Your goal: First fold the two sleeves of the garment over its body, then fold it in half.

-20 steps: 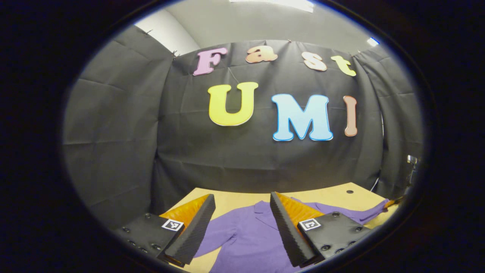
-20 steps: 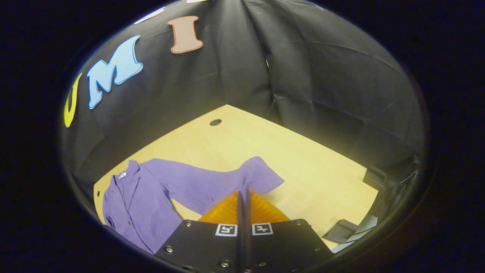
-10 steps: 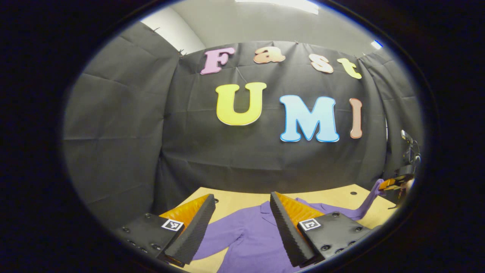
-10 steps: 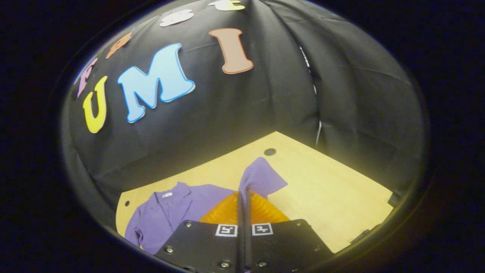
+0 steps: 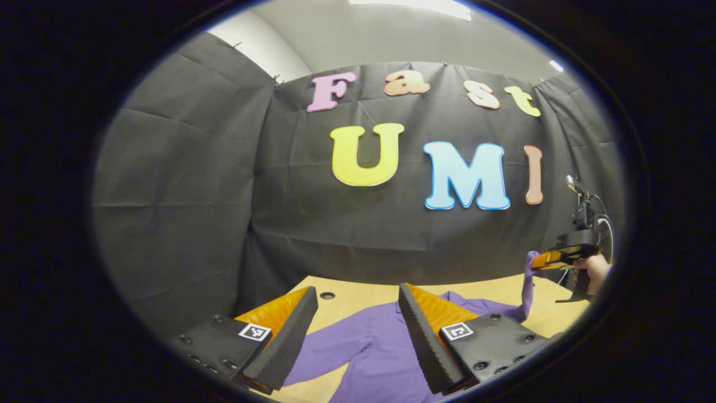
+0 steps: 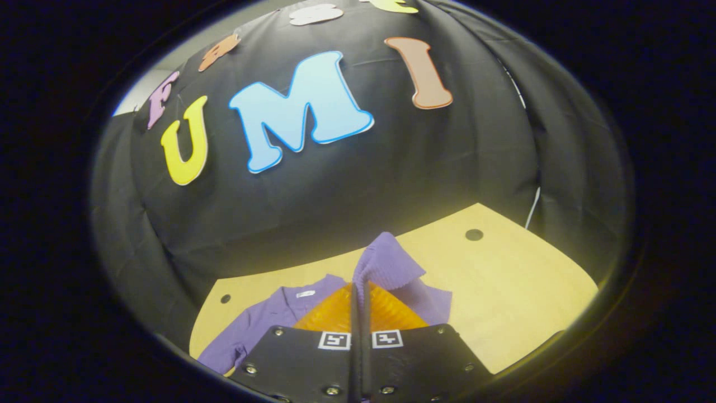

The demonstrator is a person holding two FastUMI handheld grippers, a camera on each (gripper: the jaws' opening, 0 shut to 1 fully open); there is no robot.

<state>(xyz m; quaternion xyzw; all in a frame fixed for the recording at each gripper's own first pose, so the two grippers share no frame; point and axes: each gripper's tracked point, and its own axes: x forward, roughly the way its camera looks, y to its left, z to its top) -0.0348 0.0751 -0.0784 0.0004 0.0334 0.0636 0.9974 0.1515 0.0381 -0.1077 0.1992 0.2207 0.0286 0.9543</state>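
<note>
Purple shirt (image 5: 380,352): flat on the wooden table (image 6: 520,291).
Right gripper (image 6: 358,288): clamped on one sleeve (image 6: 386,263), lifted clear.
Left gripper (image 5: 358,330): fingers apart, above the shirt.

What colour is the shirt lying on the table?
The shirt is plain purple, clearest in the right gripper view, lying on a light wooden table.

Booth enclosed by black cloth wall (image 5: 184,184), creased in square fold lines, hanging in panels joined at the corners. Light wood table (image 6: 520,291) butts against the cloth; round dark holes (image 6: 474,234) near its far edge (one also at the left corner (image 6: 225,298)). Above the cloth: pale grey ceiling (image 5: 358,33) with a bright strip light (image 5: 414,4). White wall section (image 5: 251,42) at upper left.
</note>
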